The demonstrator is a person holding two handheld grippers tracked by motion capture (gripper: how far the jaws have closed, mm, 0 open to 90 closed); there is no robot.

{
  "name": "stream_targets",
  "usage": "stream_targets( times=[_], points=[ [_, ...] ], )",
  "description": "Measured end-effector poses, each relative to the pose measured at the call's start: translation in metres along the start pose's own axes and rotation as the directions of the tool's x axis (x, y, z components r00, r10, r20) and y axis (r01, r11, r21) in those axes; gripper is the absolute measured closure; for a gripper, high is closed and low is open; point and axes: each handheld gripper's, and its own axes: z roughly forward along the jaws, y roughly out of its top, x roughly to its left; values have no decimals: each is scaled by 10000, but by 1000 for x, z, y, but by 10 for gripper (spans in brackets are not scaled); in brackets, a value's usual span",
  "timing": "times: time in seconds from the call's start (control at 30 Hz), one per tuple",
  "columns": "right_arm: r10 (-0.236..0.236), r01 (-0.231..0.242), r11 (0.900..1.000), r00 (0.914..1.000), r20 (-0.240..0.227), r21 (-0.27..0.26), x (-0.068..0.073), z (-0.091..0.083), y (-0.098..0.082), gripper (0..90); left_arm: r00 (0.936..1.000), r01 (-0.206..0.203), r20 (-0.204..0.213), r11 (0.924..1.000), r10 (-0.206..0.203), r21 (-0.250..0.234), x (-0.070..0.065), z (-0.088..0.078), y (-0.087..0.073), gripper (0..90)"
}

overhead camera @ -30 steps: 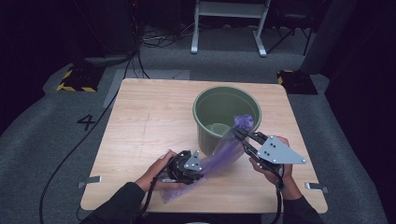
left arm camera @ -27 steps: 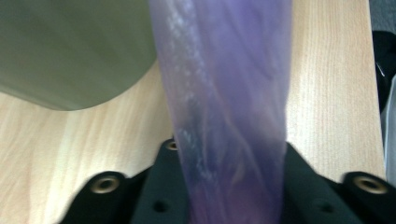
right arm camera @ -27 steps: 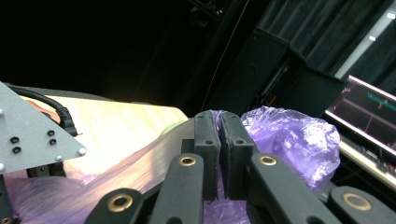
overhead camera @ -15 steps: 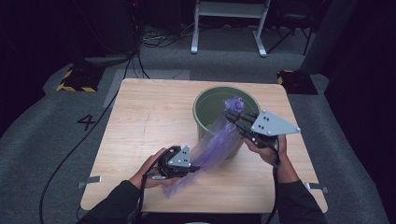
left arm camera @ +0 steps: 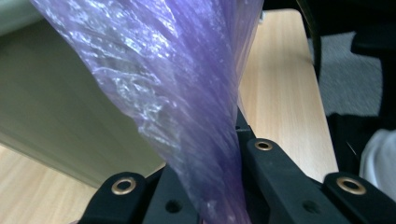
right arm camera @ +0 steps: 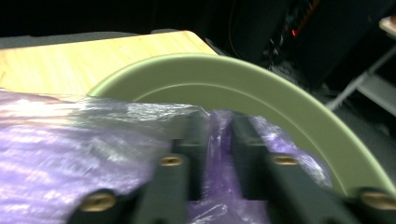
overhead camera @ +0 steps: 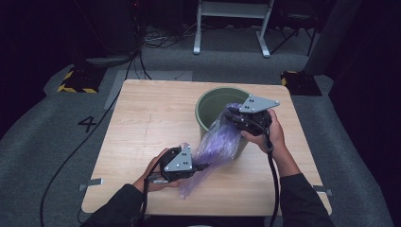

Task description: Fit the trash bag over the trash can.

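Observation:
A crinkled purple plastic bag [overhead camera: 220, 142] stretches from the table up to the rim of a green bucket [overhead camera: 213, 101]. My left gripper [overhead camera: 201, 166] is near the table's front edge, shut on the bag's lower end. In the left gripper view the purple bag [left arm camera: 187, 102] rises from between the jaws of my left gripper [left arm camera: 233, 135], past the bucket's wall [left arm camera: 56, 107]. My right gripper [overhead camera: 230, 115] hovers over the bucket's right rim. Its jaws have just been opening; the bag's top [right arm camera: 70, 140] still lies in the narrow gap of my right gripper [right arm camera: 218, 126], above the bucket rim [right arm camera: 261, 88].
The wooden table [overhead camera: 151, 109] has bare room on its left half. Dark carpet surrounds it, with cables [overhead camera: 71, 156] at the left, a metal stand [overhead camera: 231, 28] behind and yellow-black marked blocks [overhead camera: 75, 80] at the far corners.
The right gripper carried the bag's top up and left to the bucket's rim and its jaws parted. The left gripper rose slightly with the bag's lower end.

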Motion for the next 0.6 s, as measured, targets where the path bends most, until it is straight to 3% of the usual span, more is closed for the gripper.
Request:
stream_targets(
  times=[0.13,0.23,0.4,0.6],
  points=[
    [310,-316,9989,9994,162,354,-3,1,-2,440,10000,75,-17,9997,-75,-232,2,-3,4,883],
    [597,-600,9982,9977,321,87,-6,-6,-4,351,9998,161,-73,9993,-163,-325,3,-4,5,883],
    [679,-667,9970,9973,284,-390,-11,-28,-7,432,9994,306,-119,9986,-312,-426,5,-6,4,883],
    [688,-620,9959,9919,1067,-657,-15,-43,-11,441,9991,381,-136,9978,-389,-543,6,-12,3,885]
  ],
)
